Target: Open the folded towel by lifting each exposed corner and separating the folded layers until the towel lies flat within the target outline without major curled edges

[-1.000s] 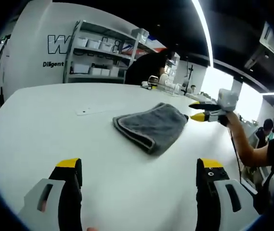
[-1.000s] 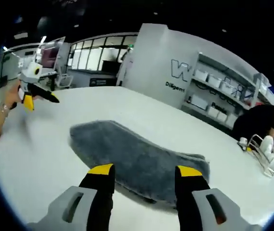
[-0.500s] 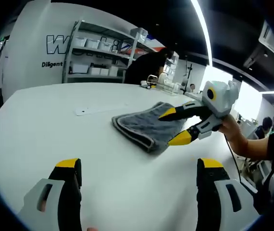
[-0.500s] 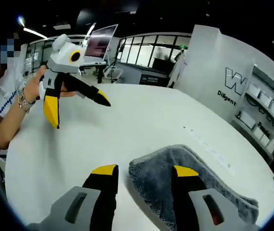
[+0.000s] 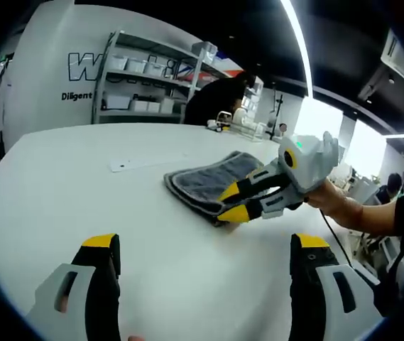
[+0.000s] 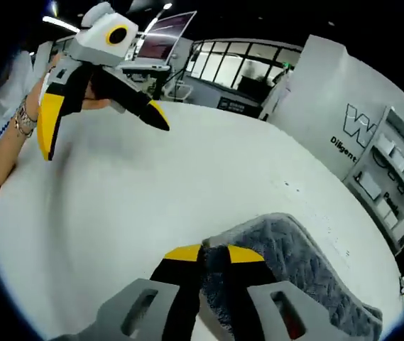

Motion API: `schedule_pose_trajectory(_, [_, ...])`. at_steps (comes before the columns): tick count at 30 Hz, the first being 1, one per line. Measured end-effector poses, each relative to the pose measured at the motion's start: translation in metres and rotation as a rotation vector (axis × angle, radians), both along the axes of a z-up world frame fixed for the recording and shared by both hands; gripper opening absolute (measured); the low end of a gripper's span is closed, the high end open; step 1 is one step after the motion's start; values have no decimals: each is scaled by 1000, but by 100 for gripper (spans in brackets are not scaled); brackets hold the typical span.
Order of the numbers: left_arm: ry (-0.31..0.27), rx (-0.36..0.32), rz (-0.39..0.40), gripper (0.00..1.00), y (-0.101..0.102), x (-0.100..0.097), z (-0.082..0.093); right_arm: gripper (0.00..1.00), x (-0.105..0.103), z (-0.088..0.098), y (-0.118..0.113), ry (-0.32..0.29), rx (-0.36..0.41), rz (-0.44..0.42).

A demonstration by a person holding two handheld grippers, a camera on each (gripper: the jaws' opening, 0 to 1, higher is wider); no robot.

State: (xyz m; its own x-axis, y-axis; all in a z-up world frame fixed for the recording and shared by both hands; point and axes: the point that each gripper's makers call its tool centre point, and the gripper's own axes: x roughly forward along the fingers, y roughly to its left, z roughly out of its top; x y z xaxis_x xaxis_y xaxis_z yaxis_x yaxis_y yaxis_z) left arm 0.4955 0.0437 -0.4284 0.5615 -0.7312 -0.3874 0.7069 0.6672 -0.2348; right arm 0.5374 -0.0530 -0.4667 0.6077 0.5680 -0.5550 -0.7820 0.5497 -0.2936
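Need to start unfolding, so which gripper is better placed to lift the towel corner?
Right. The right gripper is already closed on the towel corner; the left gripper is open, back from it.

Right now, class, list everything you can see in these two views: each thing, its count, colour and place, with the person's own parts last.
Towel: one, grey, folded, on the table.
Table: one, white, under the towel.
Strip: one, pale, on the table beyond the towel.
Shelves: one unit, grey, by the back wall.
Bystander: one, in black, behind the table.
Right gripper: one, fingers nipping the towel's near corner.
Left gripper: one, fingers apart, above the table.
Hand: holding the right gripper.
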Motion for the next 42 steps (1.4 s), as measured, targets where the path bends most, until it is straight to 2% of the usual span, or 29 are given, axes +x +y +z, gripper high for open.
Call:
schedule_pose_trajectory(1, [0,-1,-1,98,0,0,0,2,0,1,-1,-4,2,0])
schedule_pose_trajectory(4, [3,-3,-1,98,-1,1,0,1,5,22,-10,-28,74,-23])
schedule_pose_trajectory(9, [5,5,-6,98,-2,1,0,1,16,54,-40,-122,110,-95])
schedule_pose_trajectory(12, [8,4,-5,98,-2,1,0,1,23,75,-72,-181,118,-160])
schedule_pose_trajectory(22, [14,5,-5,98,-3,0,-2,1,32,117,-176,-276,153,-378])
schedule_pose_trajectory(35, [21,9,-2,98,-3,0,-5,1,19,148,-306,-374,135,-647])
schedule_pose_trajectory(39, [23,9,0,98,0,5,-5,1,15,154,-347,-397,110,-730])
schedule_pose_trajectory(42, [28,15,0,98,3,8,-6,1,13,151,-376,-395,70,-787])
